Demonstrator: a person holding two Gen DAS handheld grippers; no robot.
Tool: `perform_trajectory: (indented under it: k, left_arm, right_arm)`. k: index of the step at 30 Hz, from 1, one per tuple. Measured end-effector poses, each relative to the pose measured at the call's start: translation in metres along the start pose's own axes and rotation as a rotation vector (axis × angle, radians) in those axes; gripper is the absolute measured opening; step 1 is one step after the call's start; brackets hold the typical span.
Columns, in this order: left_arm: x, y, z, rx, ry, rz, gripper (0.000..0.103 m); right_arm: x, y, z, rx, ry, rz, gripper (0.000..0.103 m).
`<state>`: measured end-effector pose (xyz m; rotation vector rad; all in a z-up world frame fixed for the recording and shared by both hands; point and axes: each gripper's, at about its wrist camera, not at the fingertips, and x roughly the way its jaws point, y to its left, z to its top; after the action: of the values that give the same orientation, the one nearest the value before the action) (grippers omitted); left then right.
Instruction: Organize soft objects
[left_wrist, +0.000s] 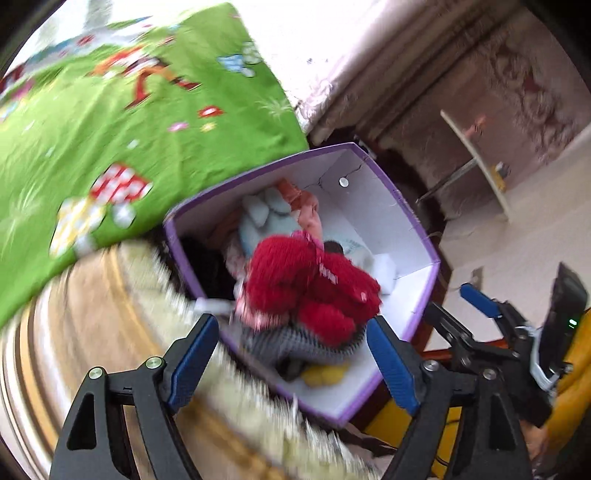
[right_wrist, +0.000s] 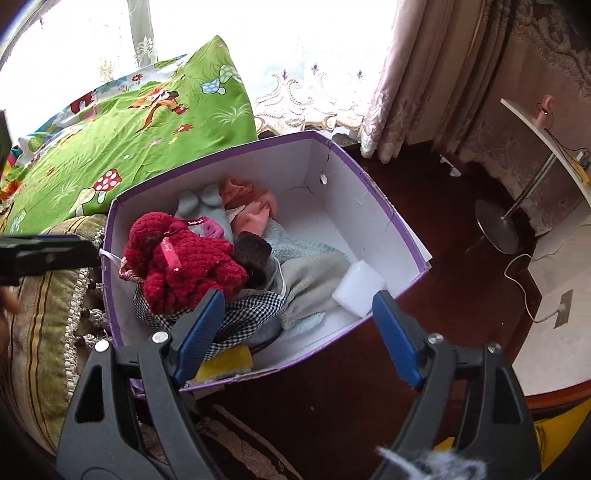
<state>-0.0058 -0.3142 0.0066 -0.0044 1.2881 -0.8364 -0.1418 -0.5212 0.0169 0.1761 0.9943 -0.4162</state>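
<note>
Jaws on both the left gripper (left_wrist: 291, 354) and right gripper (right_wrist: 299, 332) are spread wide, holding nothing. Inside the purple box (right_wrist: 384, 218), the red fluffy toy (right_wrist: 181, 258) looks light and squishy; pinch its fat middle.

- The left gripper (left_wrist: 291, 354) has two matte black plastic arms with triangular cut-outs, each ending in a blue finger pad (left_wrist: 194, 360) with a fine ribbed texture.
- Round silver screw heads sit on the arms just behind the pads (two on each arm).
- The right gripper (right_wrist: 295, 336) has the same build: black arms with cut-outs, blue ribbed pads (right_wrist: 201, 334) and silver screws behind them.
- In the left wrist view, the right gripper (left_wrist: 480, 299) shows a black body beside its arms with a small green light (the frame is blurred there).
</note>
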Motion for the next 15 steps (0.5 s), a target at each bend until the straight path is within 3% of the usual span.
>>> perform_trajectory:
  k: [2,10,11,15]
  left_arm:
    - [-0.012,0.005,-0.014,-0.034,-0.035,-0.010,0.083]
    - [-0.026,-0.017,-0.044,0.055,-0.121,0.104,0.097]
    - [-0.025,-0.018,-0.044,0.058,-0.119,0.098,0.102]
    - [-0.026,-0.013,-0.043,0.034,-0.120,0.071,0.102]
  right_arm:
    - [-0.006,0.003,-0.003,0.013,-0.003,-0.009,0.085]
    - [-0.025,0.009,-0.012,0.070,-0.027,-0.049,0.085]
    - [-0.026,0.010,-0.012,0.070,-0.032,-0.053,0.085]
    - [-0.028,0.009,-0.012,0.077,-0.038,-0.043,0.085]
